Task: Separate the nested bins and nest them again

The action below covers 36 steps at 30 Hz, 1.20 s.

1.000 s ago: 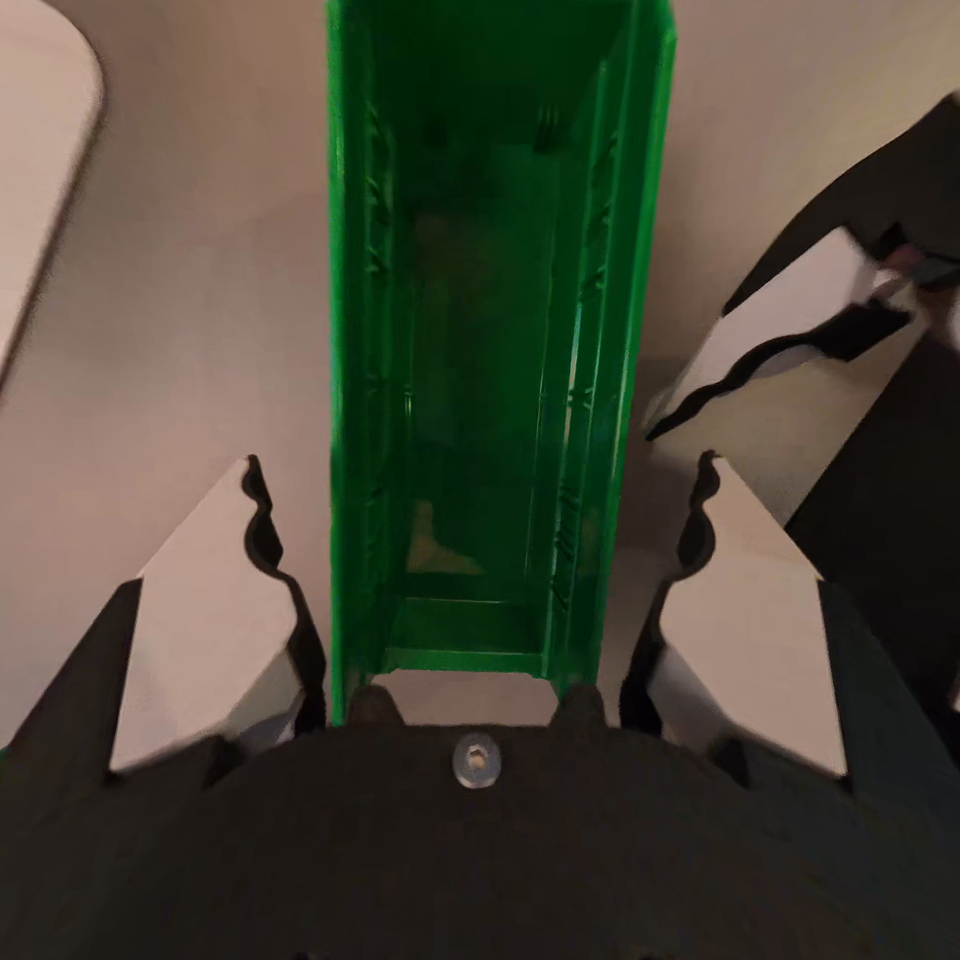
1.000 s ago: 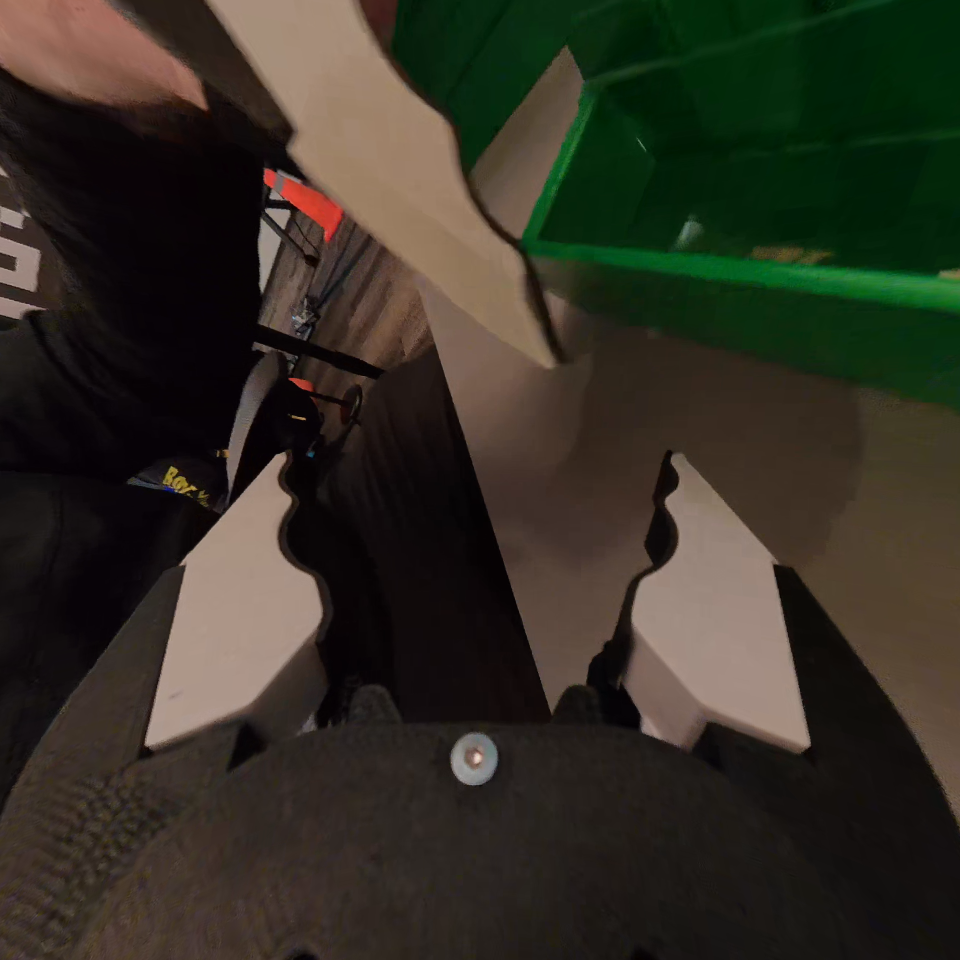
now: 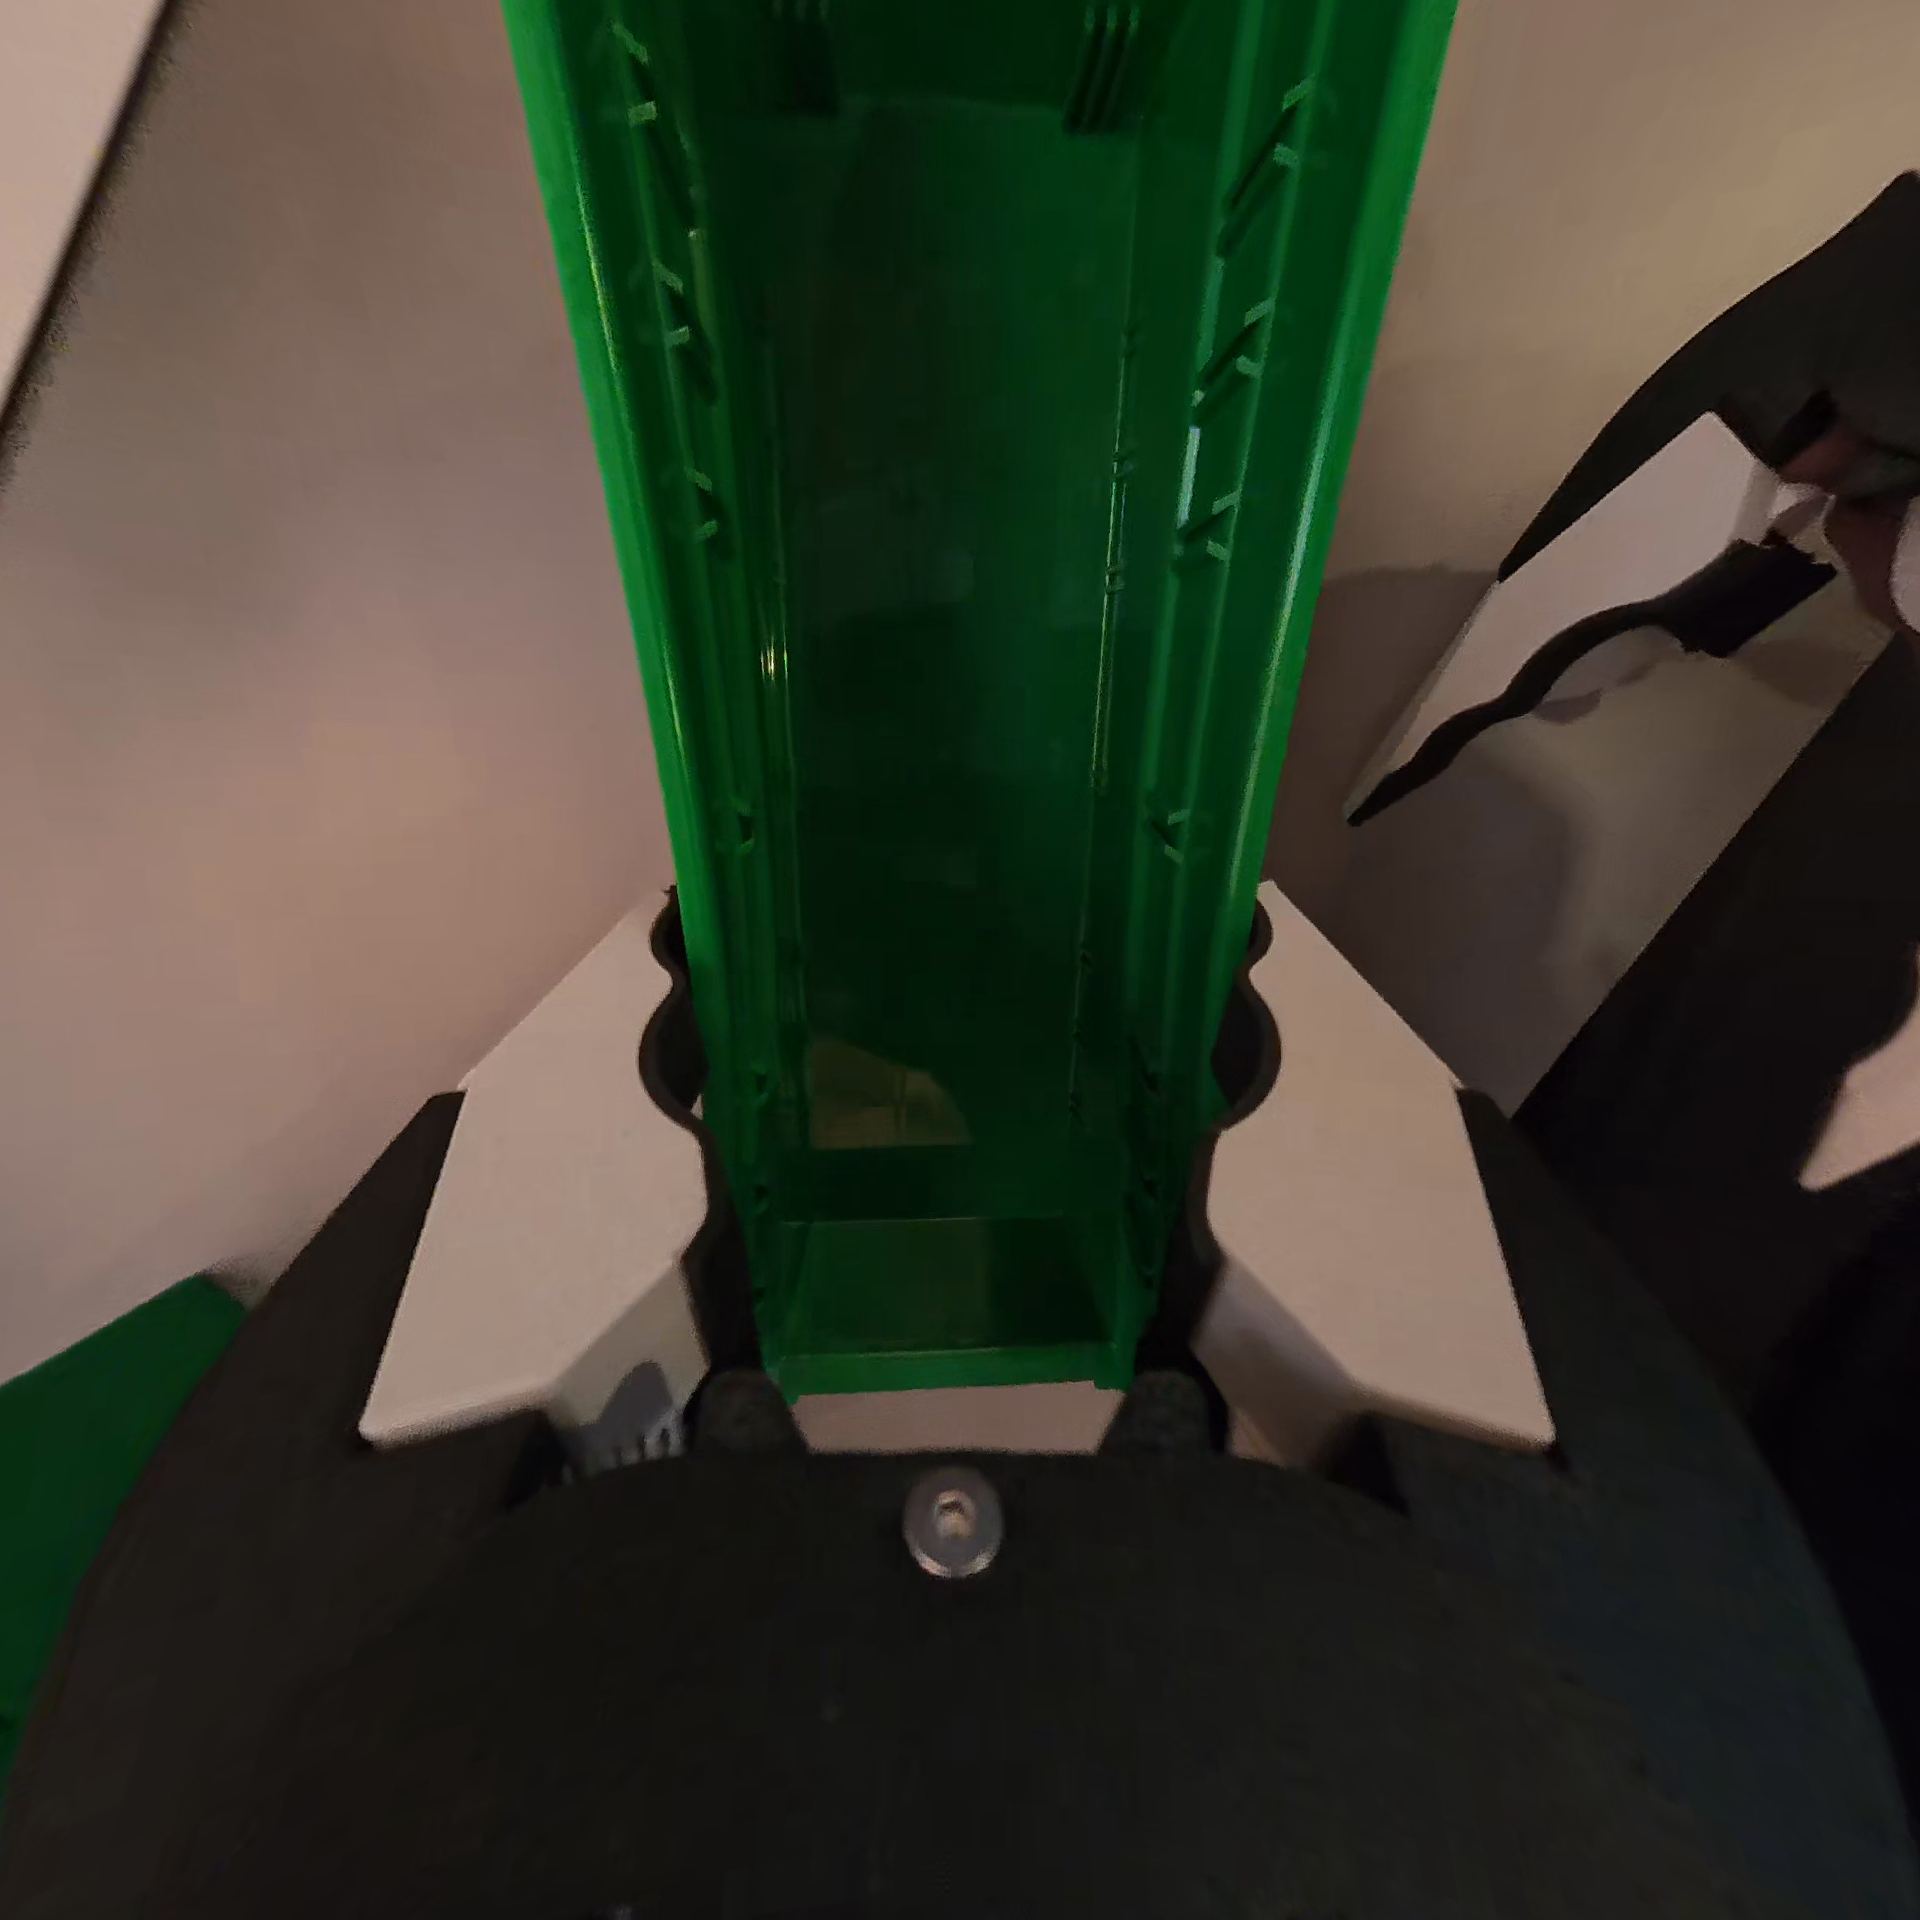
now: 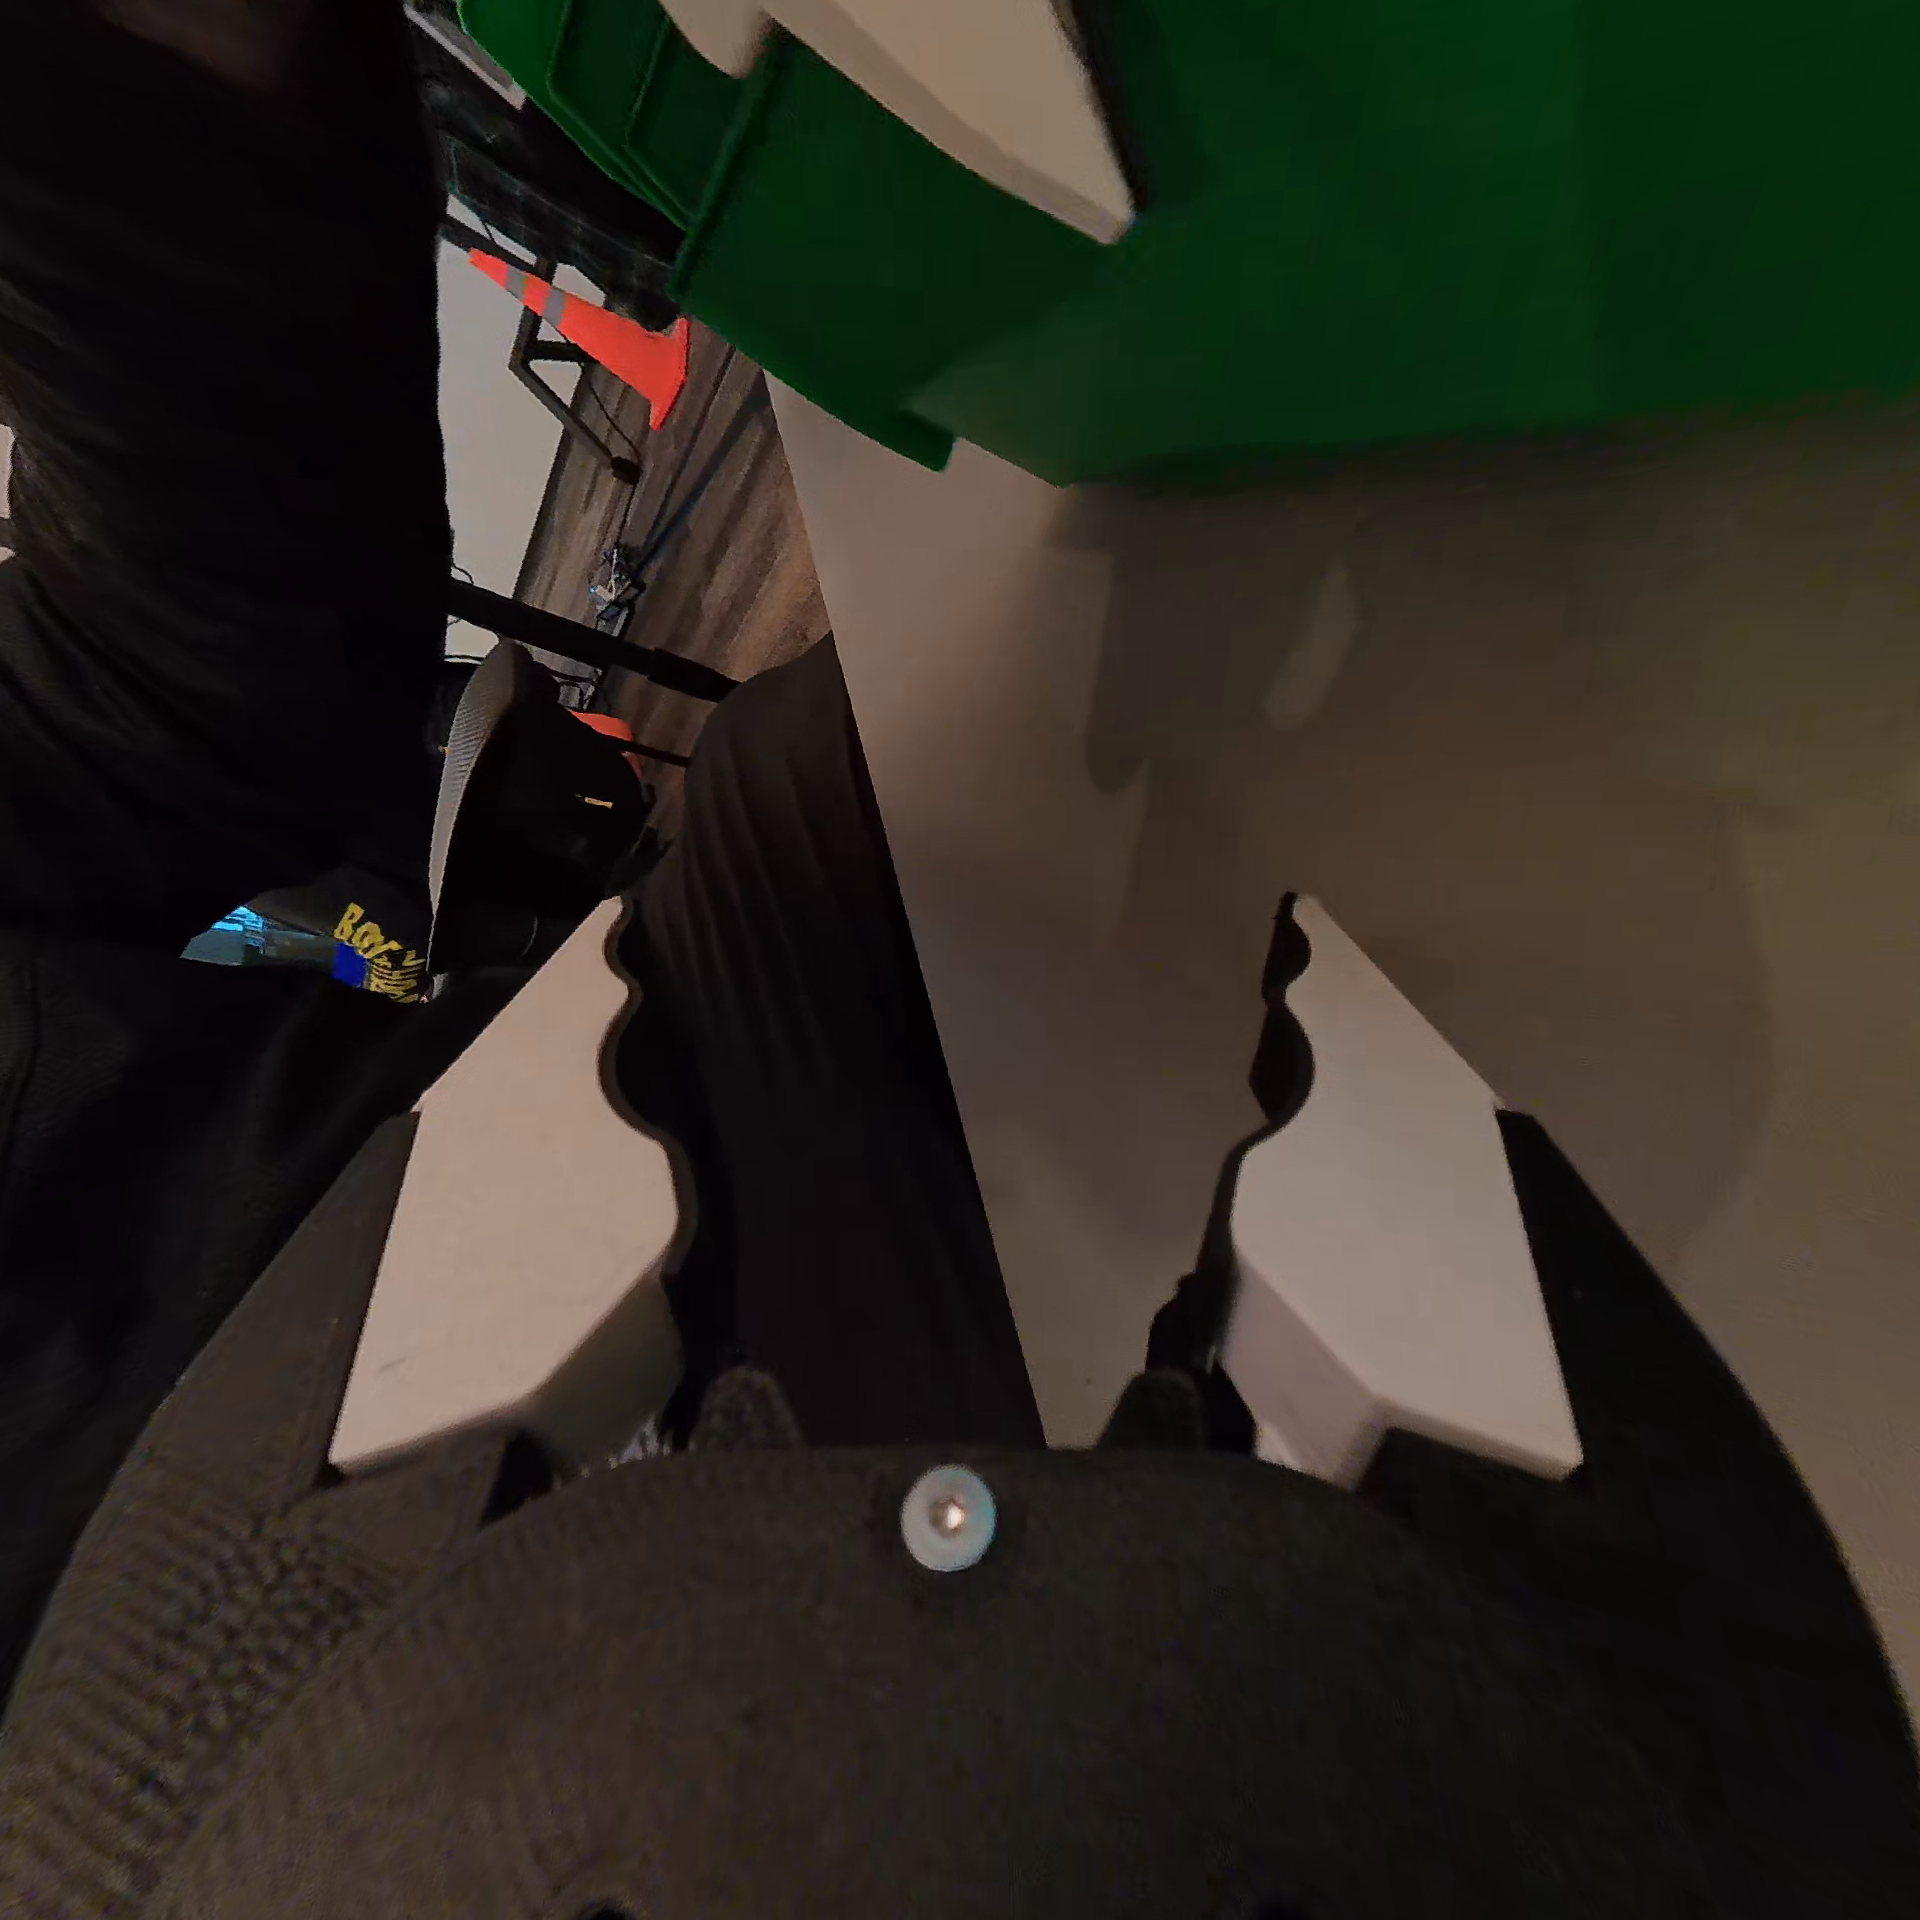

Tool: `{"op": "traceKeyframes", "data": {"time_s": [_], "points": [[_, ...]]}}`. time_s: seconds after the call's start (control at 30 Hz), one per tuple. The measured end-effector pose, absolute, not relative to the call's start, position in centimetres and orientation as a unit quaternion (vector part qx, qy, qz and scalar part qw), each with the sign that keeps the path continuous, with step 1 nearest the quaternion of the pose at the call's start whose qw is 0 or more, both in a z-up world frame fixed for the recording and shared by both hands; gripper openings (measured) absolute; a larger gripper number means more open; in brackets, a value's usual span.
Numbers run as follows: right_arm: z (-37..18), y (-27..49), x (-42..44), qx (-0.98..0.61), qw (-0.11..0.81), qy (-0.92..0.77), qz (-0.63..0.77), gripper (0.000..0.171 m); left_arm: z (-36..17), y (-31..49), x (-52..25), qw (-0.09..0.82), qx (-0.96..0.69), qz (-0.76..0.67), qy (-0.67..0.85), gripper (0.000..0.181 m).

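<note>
A long narrow green bin (image 3: pixel 956 644) runs straight ahead in the left wrist view, its open inside facing the camera. My left gripper (image 3: pixel 961 904) is shut on it, one finger pressed on each long side wall near the bin's near end. The same green bin (image 4: pixel 1455 229) fills the top of the right wrist view, with a white left finger (image 4: pixel 935 104) lying against it. A second green piece (image 3: pixel 94 1382) shows at the lower left; I cannot tell whether it is another bin. My right gripper (image 4: pixel 956 904) is open and empty, below the bin, over the table's edge.
The pale tabletop (image 4: pixel 1351 727) lies under the bin, with its dark front edge (image 4: pixel 810 1039) between my right fingers. A person in dark clothing (image 4: pixel 208 520) stands at the left. An orange cone (image 4: pixel 613 332) sits on the floor beyond. The right gripper (image 3: pixel 1558 675) shows right of the bin.
My left fingers have closed from wide open onto the green bin's side walls. In the right wrist view the bin now sits higher and shows its outside. The right gripper stays open.
</note>
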State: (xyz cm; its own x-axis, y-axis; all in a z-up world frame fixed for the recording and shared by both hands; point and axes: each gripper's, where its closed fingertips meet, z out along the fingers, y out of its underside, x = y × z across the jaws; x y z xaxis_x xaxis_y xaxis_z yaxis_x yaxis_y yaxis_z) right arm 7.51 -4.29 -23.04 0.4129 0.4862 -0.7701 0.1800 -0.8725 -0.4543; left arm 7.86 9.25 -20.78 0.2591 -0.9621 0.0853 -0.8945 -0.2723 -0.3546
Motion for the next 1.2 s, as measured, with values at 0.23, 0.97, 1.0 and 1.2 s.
{"op": "traceKeyframes", "data": {"time_s": [0.23, 0.97, 1.0, 1.2], "points": [[-23.3, -4.4, 7.5, -0.827, 0.149, -0.204, 0.503, 0.114, -16.6, 9.9, 4.9, 0.159, -0.794, -0.163, 0.563, 0.099], [-23.5, -4.8, 7.3, -0.826, 0.137, -0.212, 0.504, 0.114, -3.4, 16.0, -17.1, 0.215, -0.888, -0.086, 0.397, 0.100], [-23.5, -4.9, 7.3, -0.826, 0.137, -0.213, 0.503, 0.114, -3.7, 16.1, -17.9, 0.210, -0.894, -0.087, 0.387, 0.102], [-23.6, -5.0, 7.2, -0.827, 0.134, -0.214, 0.503, 0.114, -8.4, 17.3, -21.4, 0.157, -0.923, -0.090, 0.339, 0.102]]}}
